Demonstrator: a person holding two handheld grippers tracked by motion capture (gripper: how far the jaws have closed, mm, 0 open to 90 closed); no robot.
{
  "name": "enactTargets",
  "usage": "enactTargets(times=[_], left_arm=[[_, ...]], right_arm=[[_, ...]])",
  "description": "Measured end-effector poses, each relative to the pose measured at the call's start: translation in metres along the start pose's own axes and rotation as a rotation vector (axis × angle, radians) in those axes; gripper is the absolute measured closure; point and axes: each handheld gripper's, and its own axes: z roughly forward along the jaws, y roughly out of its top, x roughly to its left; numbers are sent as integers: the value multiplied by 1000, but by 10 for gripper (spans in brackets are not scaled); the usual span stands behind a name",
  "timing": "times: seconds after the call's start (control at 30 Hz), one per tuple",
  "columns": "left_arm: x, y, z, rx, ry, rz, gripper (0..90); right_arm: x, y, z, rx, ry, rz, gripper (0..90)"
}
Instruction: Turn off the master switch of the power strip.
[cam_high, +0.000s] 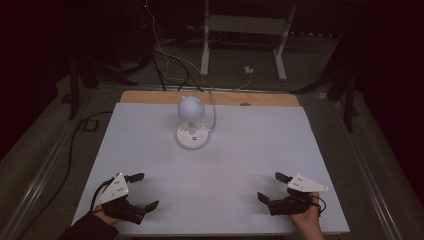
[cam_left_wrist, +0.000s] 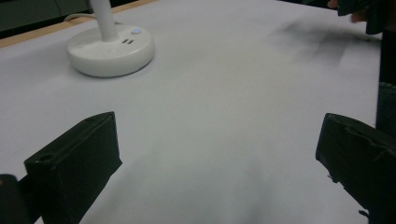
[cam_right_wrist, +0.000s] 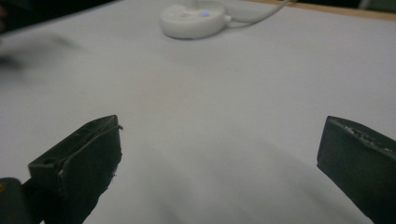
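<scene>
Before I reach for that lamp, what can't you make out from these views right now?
- Lamp head: cut off by the top edge in the left gripper view, where just the stem and base show.
- Markings beside the lit button on the base: too small in the high view, blurred in the right gripper view.
- Where the lamp's cable ends: lost in the dark past the table in the high view.

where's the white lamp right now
In the high view the white lamp stands on the far middle part of the table, just before the wooden edge strip, far ahead of both hand-held grippers; its cable runs off the back.
</scene>
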Motion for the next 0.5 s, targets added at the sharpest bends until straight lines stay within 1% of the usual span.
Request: enactTargets(times=[0.03,0.07,0.1,0.17,0.23,0.27,0.3,0.37,0.5], left_arm=[[0,0,0,0,0,0,3],[0,0,0,1,1,2,3],[1,-1,-1,11,2,1,3],[1,-1,-1,14,-4,4,3],[1,-2,0,20,-2,-3,3],[2,-2,0,21,-5,-6,3],[2,-2,0,24,-6,-7,3],[2,-3,1,27,-5,-4,3],[1,-3,1,36,-9,1,3]], right_arm=[[1,-1,1,11,-16,-16,0],[2,-2,2,1,-16,-22,0],[2,-3,3,-12,-24,-21,0],[1,-4,4,9,-34,-30,0],[1,-4,5,44,-51,-50,0],[1,-4,5,44,-51,-50,0],[2,-3,5,52,-56,-65,0],[2,-3,6,61,-64,-73,0],[2,-2,5,65,-68,-77,0]])
